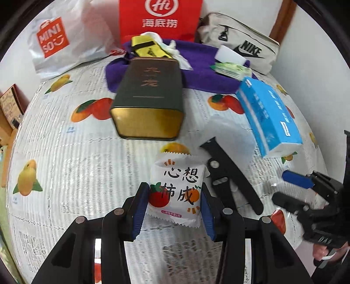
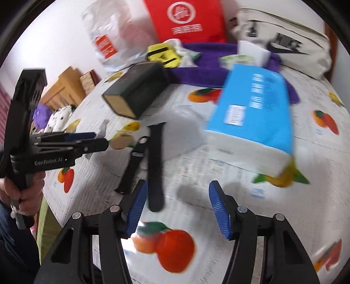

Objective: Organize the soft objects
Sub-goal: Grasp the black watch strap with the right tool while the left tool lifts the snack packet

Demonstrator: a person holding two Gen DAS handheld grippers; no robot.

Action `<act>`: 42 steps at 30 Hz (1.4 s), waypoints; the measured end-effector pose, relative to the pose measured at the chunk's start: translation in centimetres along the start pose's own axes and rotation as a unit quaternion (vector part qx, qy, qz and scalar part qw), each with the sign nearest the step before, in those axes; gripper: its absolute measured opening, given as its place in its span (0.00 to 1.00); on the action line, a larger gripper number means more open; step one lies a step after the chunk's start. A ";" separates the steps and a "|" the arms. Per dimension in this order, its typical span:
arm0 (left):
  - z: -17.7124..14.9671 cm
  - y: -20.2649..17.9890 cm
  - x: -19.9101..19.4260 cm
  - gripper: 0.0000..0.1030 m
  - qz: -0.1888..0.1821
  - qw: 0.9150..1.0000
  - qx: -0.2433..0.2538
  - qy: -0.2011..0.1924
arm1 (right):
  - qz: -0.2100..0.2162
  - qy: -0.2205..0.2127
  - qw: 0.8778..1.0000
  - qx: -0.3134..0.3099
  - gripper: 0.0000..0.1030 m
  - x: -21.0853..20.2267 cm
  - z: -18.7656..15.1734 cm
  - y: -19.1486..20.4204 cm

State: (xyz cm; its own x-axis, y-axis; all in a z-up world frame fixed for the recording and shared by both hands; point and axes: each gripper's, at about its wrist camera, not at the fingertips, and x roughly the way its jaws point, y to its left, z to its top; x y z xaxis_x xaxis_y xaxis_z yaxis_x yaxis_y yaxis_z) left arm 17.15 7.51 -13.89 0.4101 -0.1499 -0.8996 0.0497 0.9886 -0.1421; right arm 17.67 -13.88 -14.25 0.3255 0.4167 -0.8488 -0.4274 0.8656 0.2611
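Currently the left gripper [image 1: 174, 208] is clamped on the snack packet [image 1: 176, 192], both blue pads pressed against its sides, packet upright between the fingers above the surface [image 1: 65, 153] with the fruit-print cover. In the right wrist view the left gripper [image 2: 96, 142] shows side-on at the left edge; the packet there is mostly hidden and blurred.

Right gripper [image 2: 177, 209] has its fingers spread apart with nothing between them, hovering over the cover. The black watch strap [image 2: 155, 166] lies just ahead of its left finger, in two pieces side by side.

Blue tissue pack [image 1: 269, 115] sits on the surface to the right, corner touching the purple towel [image 1: 196, 72]. Dark tin box [image 1: 148, 98] lies flat mid-surface, far end overlapping the towel. On the towel: yellow folded item [image 1: 148, 47], white sponge block [image 1: 231, 55], green-white sachets [image 1: 231, 70].

Along the back wall: MINISO bag [image 1: 65, 41], red bag [image 1: 159, 19], Nike pouch [image 1: 240, 41].
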 end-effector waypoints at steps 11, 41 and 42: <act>-0.1 2.5 -0.5 0.42 -0.016 0.999 -0.030 -0.010 | -0.043 0.013 0.996 -0.074 0.38 4.0 1.1 3.6; -0.4 1.2 -0.7 0.42 -0.037 0.999 -0.020 -0.012 | -0.075 0.024 0.993 -0.085 0.24 2.9 0.0 1.6; -0.4 1.2 -0.7 0.42 -0.037 0.999 -0.021 -0.011 | -0.079 0.021 0.993 -0.088 0.20 3.0 0.0 1.6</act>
State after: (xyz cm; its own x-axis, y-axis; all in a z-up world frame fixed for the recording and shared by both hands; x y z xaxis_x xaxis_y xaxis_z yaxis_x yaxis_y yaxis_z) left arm 16.52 8.83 -13.62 0.4268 -0.2227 -0.8765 0.0438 0.9731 -0.2260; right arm 17.99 -11.23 -16.38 0.3661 0.2644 -0.8922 -0.5151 0.8561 0.0423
